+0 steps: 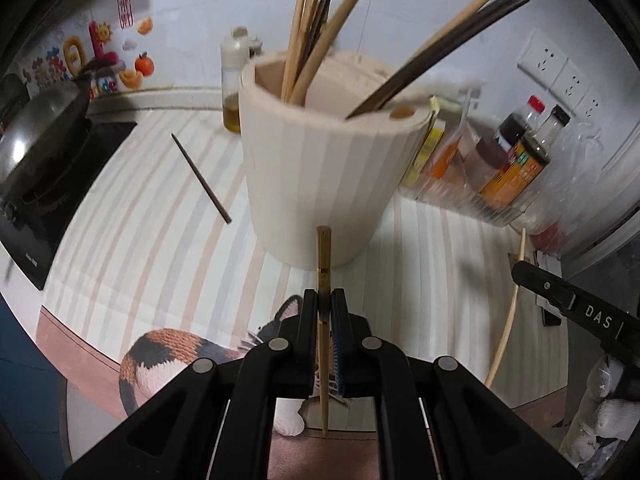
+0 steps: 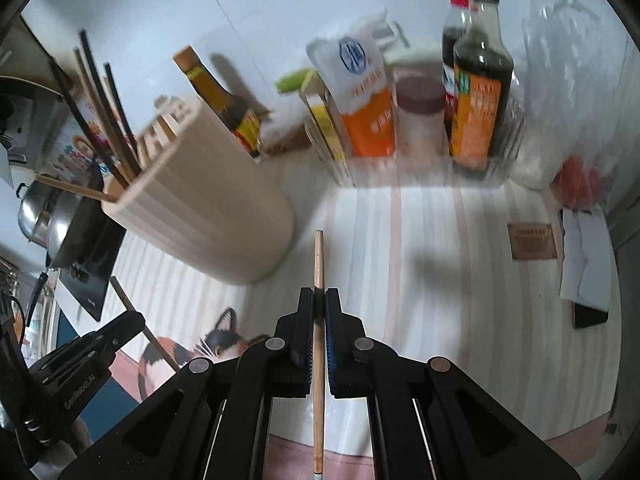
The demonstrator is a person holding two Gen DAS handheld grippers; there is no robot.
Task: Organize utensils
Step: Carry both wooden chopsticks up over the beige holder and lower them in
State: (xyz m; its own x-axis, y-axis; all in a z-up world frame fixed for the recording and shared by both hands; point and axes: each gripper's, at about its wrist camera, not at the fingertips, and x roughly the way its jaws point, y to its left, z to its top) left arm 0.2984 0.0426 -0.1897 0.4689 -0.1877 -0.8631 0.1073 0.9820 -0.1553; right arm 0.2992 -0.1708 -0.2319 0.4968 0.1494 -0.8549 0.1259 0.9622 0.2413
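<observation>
A cream utensil holder (image 1: 320,160) stands on the striped mat and holds several wooden and dark chopsticks (image 1: 308,32). My left gripper (image 1: 324,300) is shut on a wooden chopstick with a gold band (image 1: 323,256), its tip close in front of the holder's base. A dark chopstick (image 1: 202,178) lies on the mat to the holder's left. My right gripper (image 2: 319,300) is shut on a plain wooden chopstick (image 2: 319,256), to the right of the holder (image 2: 208,216). The right gripper's chopstick also shows in the left wrist view (image 1: 508,312).
A clear tray (image 2: 420,168) of sauce bottles and packets stands against the back wall right of the holder. A wok (image 1: 36,136) sits on a stove at the left. An oil bottle (image 1: 234,80) stands behind the holder. A phone (image 2: 590,314) lies at the right.
</observation>
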